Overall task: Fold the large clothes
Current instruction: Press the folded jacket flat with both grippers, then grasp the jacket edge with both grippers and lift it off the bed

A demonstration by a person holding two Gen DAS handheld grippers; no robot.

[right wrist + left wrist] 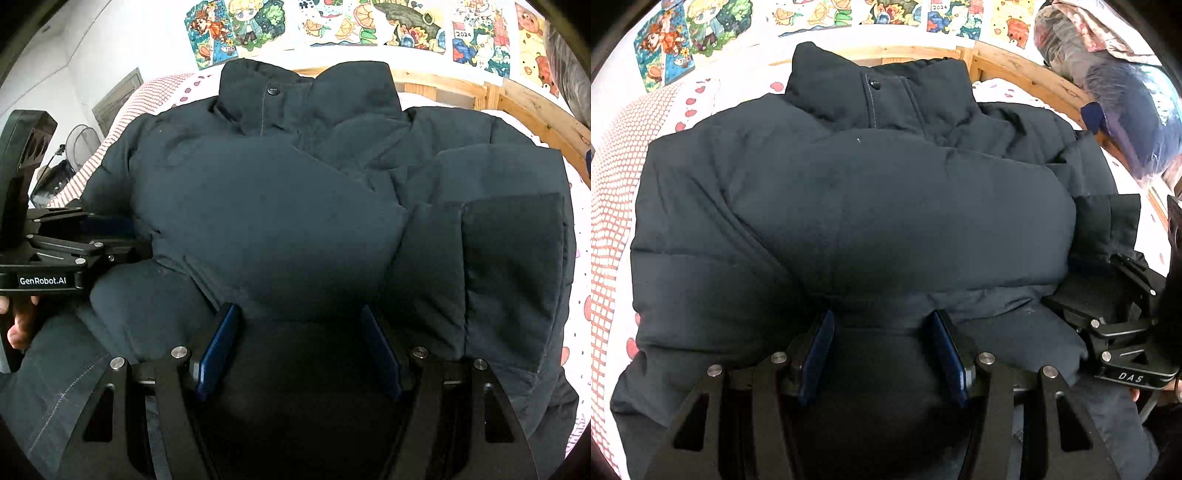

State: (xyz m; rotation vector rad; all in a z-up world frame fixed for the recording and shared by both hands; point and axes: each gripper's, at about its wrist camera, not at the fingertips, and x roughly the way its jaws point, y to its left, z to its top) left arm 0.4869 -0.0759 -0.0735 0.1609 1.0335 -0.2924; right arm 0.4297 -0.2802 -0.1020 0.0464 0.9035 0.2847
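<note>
Jacket (849,221), dark navy puffer w/ stand-up collar (879,92) and a snap button (874,84), lies across the bed (613,206), collar toward the wooden headboard (1027,70), hem at the near edge by both tools. Sleeves look already folded in over the chest, one thick sleeve bulging across the front, cuff (513,266) lying toward the right edge. Left gripper (882,347) is spread, blue pads (816,354) either side of a hump of hem fabric, not pinching it yet. Right gripper (299,347) likewise spread over the hem, nothing clamped. Risks, as I judge: shell fabric looks smooth and slippery, fill is lofty and springy, so a shallow pinch may catch only the top layer and slide off when lifted; trapped air may push the folded sleeves back out; uneven lift btwn the two tools would skew the fold. Bedding beneath is soft, cherry-print sheet plus red-check cover, so pressing down gives little support. Quilted seams run crosswise, good fold lines prob.
</note>
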